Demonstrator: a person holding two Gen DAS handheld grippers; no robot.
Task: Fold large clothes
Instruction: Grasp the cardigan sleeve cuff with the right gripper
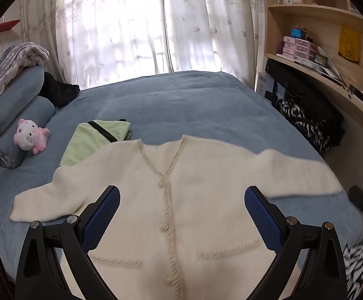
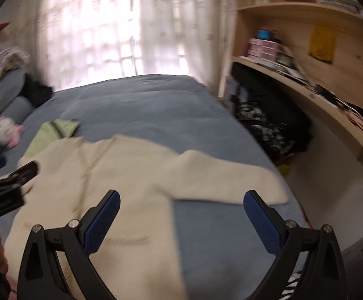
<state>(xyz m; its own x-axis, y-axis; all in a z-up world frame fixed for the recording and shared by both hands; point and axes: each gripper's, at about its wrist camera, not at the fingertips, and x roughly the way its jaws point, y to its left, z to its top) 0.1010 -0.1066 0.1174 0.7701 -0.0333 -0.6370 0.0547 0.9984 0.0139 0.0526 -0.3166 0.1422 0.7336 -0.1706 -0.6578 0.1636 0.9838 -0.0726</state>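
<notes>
Cream knitted button-front cardigan (image 1: 181, 200) spread flat on near part of blue bedspread (image 1: 181, 105), sleeves out left and right, folded pale green garment (image 1: 91, 140) far-left beside it, left gripper (image 1: 182, 197) jaws wide apart above cardigan, right gripper (image 2: 181, 200) likewise parted, empty.

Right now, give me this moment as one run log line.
stage: before first fold | cardigan: flat on bed, buttoned, sleeves out | left gripper: open, empty | right gripper: open, empty | green garment: folded, behind

A cardigan (image 1: 181, 200) lies mid-frame on the bed (image 1: 181, 105); folded shirt (image 1: 94, 140) upper left, overlapped; shelves (image 1: 318, 37) upper right.
</notes>
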